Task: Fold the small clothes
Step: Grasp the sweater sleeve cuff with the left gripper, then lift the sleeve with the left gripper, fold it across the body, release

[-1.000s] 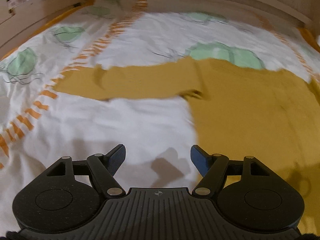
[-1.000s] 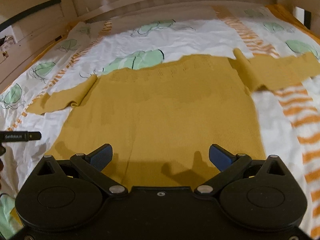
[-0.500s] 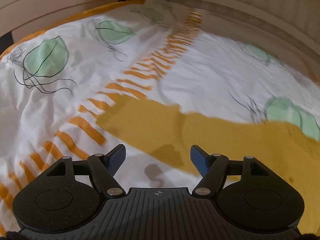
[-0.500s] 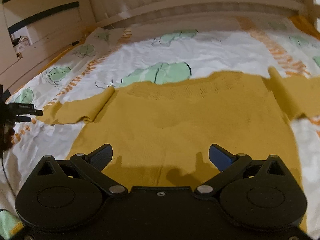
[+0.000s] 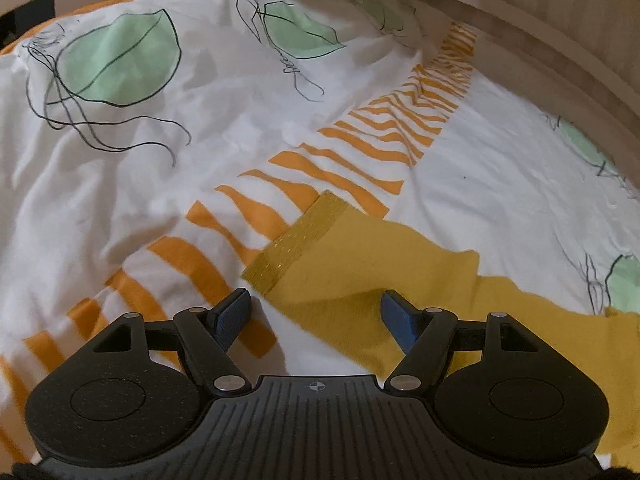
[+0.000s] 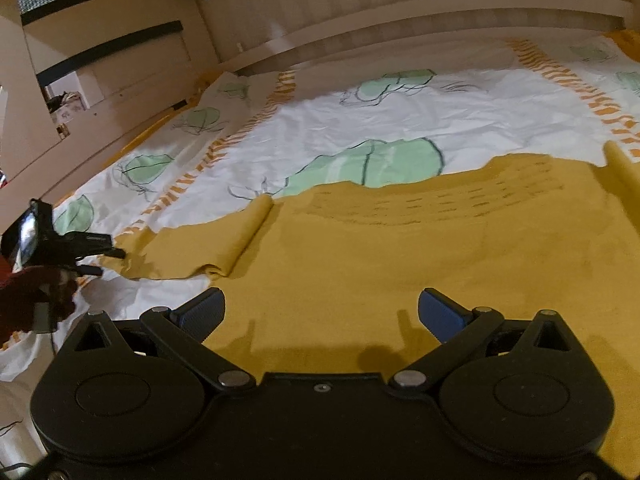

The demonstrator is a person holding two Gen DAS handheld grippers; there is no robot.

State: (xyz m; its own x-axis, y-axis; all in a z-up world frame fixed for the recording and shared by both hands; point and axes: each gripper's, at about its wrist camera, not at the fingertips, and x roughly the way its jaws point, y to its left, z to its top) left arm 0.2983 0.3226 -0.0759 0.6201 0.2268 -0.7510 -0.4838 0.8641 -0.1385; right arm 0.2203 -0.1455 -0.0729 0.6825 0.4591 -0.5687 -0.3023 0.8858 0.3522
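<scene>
Across the frame's centre, one yellow sweater [image 6: 420,264] lies flat on one patterned sheet [image 6: 400,120]. Two grippers hover wide open, holding nothing: left gripper [image 5: 316,316] over the sleeve cuff [image 5: 296,240], right gripper [image 6: 322,314] above the hem.

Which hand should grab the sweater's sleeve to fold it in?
Probably the left. The left hand-held gripper is open right at the sleeve cuff; the right hand-held gripper hovers over the sweater body.
</scene>
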